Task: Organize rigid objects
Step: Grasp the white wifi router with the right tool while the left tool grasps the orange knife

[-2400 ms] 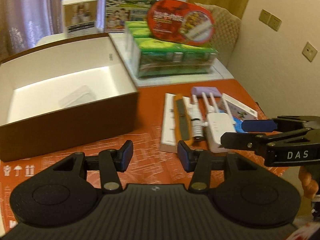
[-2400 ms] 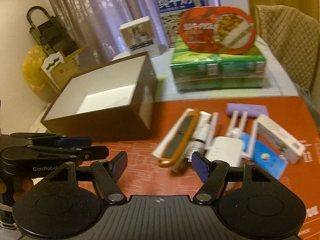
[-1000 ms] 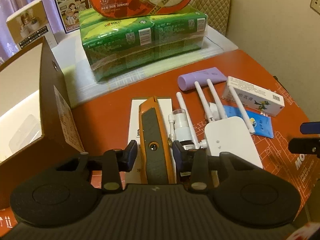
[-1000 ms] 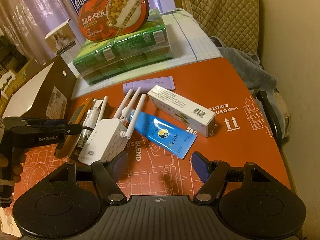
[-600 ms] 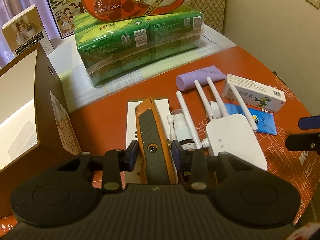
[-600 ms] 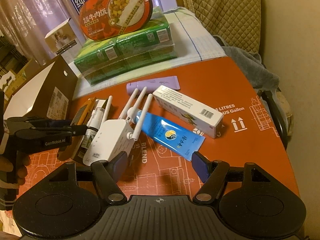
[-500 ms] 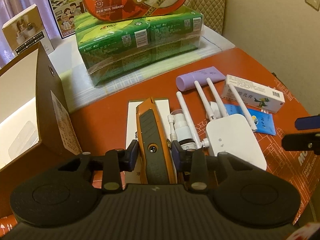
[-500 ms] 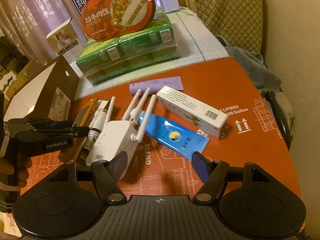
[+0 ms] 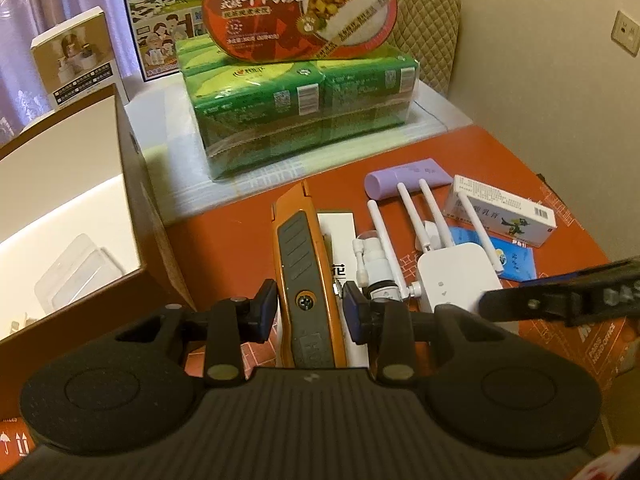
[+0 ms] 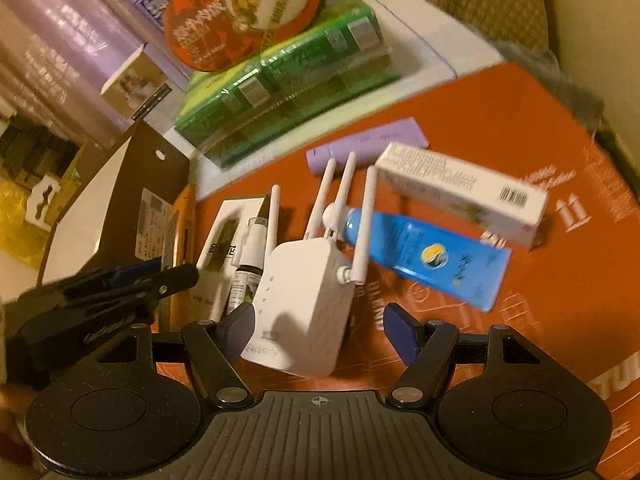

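Observation:
My left gripper [image 9: 310, 308] is shut on an orange and grey utility knife [image 9: 298, 256], held just above a flat white box [image 9: 340, 224]. The open brown box [image 9: 132, 184] stands to its left, white inside. My right gripper [image 10: 320, 328] is open and straddles the white antenna router [image 10: 300, 300]; its pads stand off the router's sides. A small spray bottle [image 10: 250, 256] lies left of the router. A blue tube [image 10: 432, 256], a white carton [image 10: 460, 188] and a purple tube [image 10: 368, 144] lie beyond on the orange tabletop. The left gripper [image 10: 132, 280] appears at the left edge of the right wrist view.
Green shrink-wrapped packs [image 9: 300, 120] with a red meal bowl [image 9: 296, 12] on top sit behind the objects. A small beige box [image 9: 76, 60] and a blue milk carton [image 9: 160, 20] stand behind the brown box. A quilted chair [image 9: 424, 20] and a wall close off the right.
The left gripper, shut on the knife throughout, has raised it a little off the flat white box. The right gripper has swung left and rolled, now straddling the router.

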`<state>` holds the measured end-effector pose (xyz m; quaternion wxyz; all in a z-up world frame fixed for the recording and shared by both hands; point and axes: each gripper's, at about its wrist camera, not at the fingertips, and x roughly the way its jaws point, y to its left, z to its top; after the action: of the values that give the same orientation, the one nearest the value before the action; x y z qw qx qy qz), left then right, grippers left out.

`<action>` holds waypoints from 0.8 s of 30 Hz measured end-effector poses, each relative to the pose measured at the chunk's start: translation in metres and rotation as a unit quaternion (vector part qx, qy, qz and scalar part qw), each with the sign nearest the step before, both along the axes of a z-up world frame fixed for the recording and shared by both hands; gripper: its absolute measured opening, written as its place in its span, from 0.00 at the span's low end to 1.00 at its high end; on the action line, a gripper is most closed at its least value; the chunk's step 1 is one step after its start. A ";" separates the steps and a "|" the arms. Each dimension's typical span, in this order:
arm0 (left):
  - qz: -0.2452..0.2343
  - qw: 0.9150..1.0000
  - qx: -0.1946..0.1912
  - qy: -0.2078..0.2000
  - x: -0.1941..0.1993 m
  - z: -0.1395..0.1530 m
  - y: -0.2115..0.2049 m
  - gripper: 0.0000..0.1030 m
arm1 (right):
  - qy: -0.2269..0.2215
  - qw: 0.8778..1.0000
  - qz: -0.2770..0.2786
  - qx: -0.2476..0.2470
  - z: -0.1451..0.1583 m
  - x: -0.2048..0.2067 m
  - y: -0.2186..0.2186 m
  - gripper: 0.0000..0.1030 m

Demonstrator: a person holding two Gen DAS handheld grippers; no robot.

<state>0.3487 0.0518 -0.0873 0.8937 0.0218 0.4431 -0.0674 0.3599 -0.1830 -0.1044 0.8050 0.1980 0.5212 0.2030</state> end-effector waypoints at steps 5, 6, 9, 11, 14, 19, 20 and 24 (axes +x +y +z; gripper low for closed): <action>0.009 1.000 -0.008 0.001 -0.009 0.003 0.009 0.29 | 0.040 0.998 -0.041 0.039 -0.017 0.011 0.003 0.66; 0.011 1.000 -0.010 0.002 -0.011 0.003 0.011 0.29 | 0.045 0.997 -0.046 0.045 -0.020 0.013 0.003 0.66; 0.017 1.000 -0.014 0.003 -0.017 0.004 0.017 0.29 | 0.064 0.995 -0.058 0.053 -0.028 0.017 0.007 0.66; 0.021 1.000 -0.016 0.004 -0.020 0.005 0.021 0.29 | 0.065 0.995 -0.061 0.049 -0.030 0.018 0.010 0.66; 0.026 0.999 -0.020 0.004 -0.025 0.006 0.026 0.29 | 0.055 0.996 -0.059 0.044 -0.030 0.017 0.012 0.63; 0.029 0.999 -0.023 0.002 -0.032 0.008 0.030 0.29 | 0.031 0.996 -0.057 0.056 -0.022 0.015 0.011 0.41; 0.029 0.999 -0.024 0.002 -0.033 0.008 0.031 0.29 | 0.029 0.996 -0.059 0.059 -0.021 0.014 0.010 0.38; 0.031 0.999 -0.029 0.000 -0.037 0.010 0.035 0.29 | 0.016 0.996 -0.057 0.071 -0.013 0.008 0.010 0.31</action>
<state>0.3115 0.0867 -0.0770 0.8956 -0.0176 0.4415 -0.0522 0.3679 -0.1730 -0.1178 0.7907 0.2870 0.5062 0.1903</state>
